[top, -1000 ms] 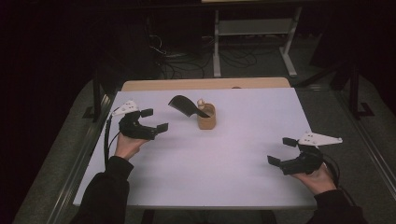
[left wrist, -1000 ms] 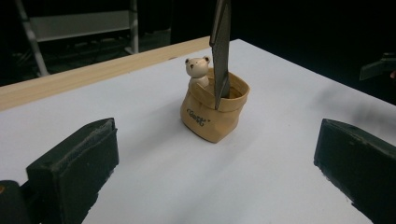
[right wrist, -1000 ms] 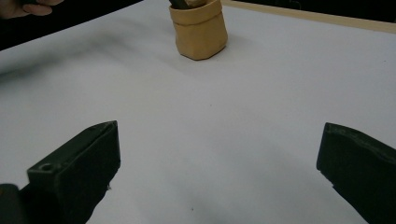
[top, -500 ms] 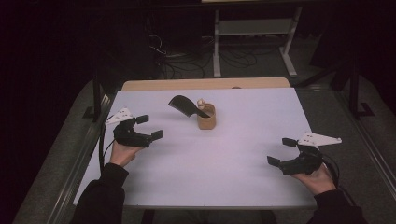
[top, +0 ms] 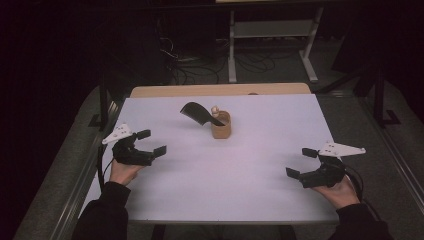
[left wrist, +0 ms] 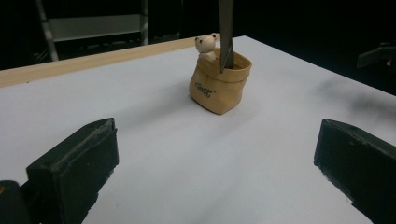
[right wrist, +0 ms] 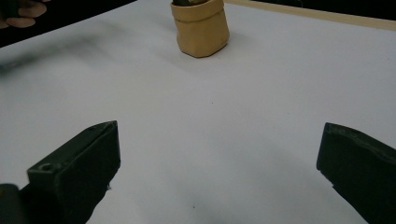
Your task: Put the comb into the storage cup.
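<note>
— Dark room, white table (top: 240,190), a strip of bare wood along its far edge. What stood on it?

— One small tan pouch-shaped holder (top: 221,128), upright, toward the far middle of the table, ahead of both tongs and between their lines. A black curved tool (top: 198,113) stuck out of it, leaning toward the left gripper's side, and a little bear figure (left wrist: 206,43) peeked over its rim beside the tool's shaft. There was dark lettering on the pouch, too small to read.

— And the tongs?

— The left gripper (top: 152,142) was held low over the table's left part, jaws spread wide with nothing between them, well apart from the holder. In the left gripper view the pouch sat ahead, between the two jaws. The right gripper (top: 301,163) was near the right front corner, jaws likewise released and empty, pointing inward across the table. Each was gripped by a hand in a dark sleeve.

— Beyond the table?

— A grey floor, loose cables (top: 200,62) and a metal-framed stand (top: 272,35) in shadow.
</note>
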### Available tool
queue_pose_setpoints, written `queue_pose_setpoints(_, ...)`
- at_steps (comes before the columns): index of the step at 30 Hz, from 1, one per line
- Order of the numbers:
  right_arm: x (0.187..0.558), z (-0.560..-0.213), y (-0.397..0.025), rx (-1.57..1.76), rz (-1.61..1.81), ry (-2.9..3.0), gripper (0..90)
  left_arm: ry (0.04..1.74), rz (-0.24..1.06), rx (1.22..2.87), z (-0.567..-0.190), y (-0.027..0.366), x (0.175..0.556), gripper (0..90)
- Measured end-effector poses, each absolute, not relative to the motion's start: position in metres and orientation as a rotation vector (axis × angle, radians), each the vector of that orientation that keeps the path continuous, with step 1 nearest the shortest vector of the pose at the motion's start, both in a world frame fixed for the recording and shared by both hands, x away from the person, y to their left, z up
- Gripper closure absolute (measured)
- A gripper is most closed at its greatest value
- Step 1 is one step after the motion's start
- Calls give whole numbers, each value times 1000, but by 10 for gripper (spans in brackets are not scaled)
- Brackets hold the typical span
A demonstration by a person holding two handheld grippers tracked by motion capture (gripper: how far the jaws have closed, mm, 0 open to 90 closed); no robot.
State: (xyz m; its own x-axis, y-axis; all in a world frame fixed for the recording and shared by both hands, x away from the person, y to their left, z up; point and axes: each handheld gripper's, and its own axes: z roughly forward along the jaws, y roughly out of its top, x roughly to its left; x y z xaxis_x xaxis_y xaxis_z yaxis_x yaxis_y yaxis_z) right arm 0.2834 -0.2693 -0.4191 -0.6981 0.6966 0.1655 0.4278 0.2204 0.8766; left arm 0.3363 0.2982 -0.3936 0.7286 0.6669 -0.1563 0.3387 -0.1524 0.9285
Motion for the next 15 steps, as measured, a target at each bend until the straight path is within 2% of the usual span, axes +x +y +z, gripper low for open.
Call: queue_pose_setpoints(15,284,-421,-270,1070,1461,2236,0,848,386,1715,-407,320,321,0)
